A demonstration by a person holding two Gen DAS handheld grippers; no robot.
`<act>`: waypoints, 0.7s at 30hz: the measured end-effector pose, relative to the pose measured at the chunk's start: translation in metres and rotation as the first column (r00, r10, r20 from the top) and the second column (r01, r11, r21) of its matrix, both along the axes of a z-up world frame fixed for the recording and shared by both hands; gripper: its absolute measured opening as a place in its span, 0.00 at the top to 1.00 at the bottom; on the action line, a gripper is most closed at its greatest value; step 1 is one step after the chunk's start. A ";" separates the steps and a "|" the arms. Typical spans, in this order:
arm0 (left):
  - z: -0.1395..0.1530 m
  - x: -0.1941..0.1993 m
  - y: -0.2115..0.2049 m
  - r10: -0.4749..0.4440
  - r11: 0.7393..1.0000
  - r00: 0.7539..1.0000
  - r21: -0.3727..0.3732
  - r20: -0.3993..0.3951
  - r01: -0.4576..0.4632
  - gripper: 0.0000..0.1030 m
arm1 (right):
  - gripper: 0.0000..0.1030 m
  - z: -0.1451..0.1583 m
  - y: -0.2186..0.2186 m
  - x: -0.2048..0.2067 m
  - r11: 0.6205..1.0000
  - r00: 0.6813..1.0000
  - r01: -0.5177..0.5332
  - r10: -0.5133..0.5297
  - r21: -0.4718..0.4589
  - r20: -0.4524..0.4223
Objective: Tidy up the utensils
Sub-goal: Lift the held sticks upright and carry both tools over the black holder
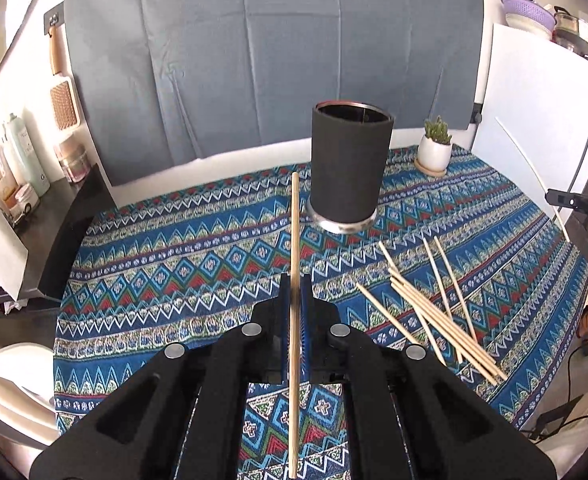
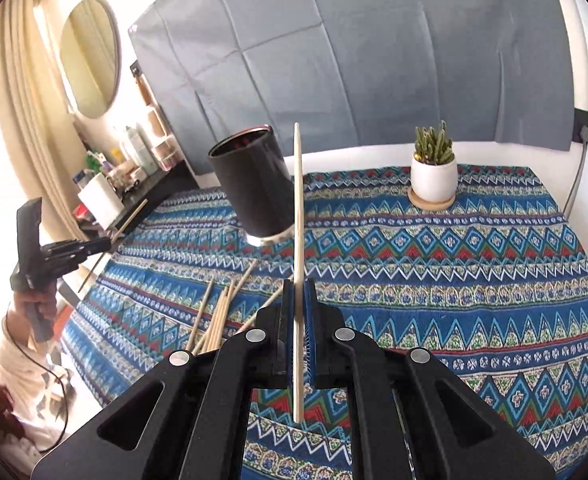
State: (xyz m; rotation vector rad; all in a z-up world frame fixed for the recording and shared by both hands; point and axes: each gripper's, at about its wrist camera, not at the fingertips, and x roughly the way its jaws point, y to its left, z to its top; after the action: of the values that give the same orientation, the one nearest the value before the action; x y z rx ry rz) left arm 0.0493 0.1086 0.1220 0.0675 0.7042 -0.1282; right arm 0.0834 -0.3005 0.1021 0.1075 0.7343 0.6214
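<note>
Both in play: the left hand-held gripper (image 1: 294, 300) is clamped on one wooden stick (image 1: 294, 240), the right hand-held gripper (image 2: 298, 304) pinching another stick (image 2: 298, 208). Beyond them, a loose pile of sticks (image 1: 433, 312) waits just short of the black holder (image 1: 349, 164). The holder's open mouth looks unobstructed; the potted plant (image 2: 433, 176) stands clear beside it.

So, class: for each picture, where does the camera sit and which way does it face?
Left wrist: on the left gripper, looking down past its stick at the holder; right gripper at the edge.
Right wrist: on the right gripper, facing the holder; a hand holds the left gripper.
Shared: holder, plant, loose sticks, cloth.
</note>
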 end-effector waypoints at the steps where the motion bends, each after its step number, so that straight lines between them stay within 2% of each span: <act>1: 0.006 0.001 0.000 -0.001 1.000 1.000 -0.006 0.022 0.001 0.95 | 0.95 0.005 0.003 0.001 1.000 1.000 -0.006 0.006 0.009 0.011; 6: 0.032 0.010 0.000 -0.018 0.999 0.994 -0.049 0.108 0.023 0.95 | 0.95 0.028 0.023 0.010 0.998 0.997 -0.045 0.042 0.041 0.067; 14: 0.056 0.047 -0.003 -0.049 0.991 0.980 -0.117 0.191 0.072 0.95 | 0.95 0.060 0.064 0.045 0.987 0.984 -0.109 0.091 0.114 0.156; 18: 0.064 0.071 -0.002 -0.075 0.964 0.968 -0.230 0.239 0.132 0.95 | 0.95 0.066 0.085 0.069 0.978 0.974 -0.133 0.099 0.163 0.204; 21: 0.067 0.091 -0.004 -0.100 0.933 0.952 -0.305 0.291 0.191 0.95 | 0.95 0.065 0.099 0.086 0.960 0.962 -0.158 0.098 0.229 0.254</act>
State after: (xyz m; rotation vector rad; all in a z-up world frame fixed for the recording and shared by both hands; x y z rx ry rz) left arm 0.1402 0.1041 0.1889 -0.1825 0.3948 -0.3735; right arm 0.1689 -0.2014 0.1668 0.2121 0.4286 0.8350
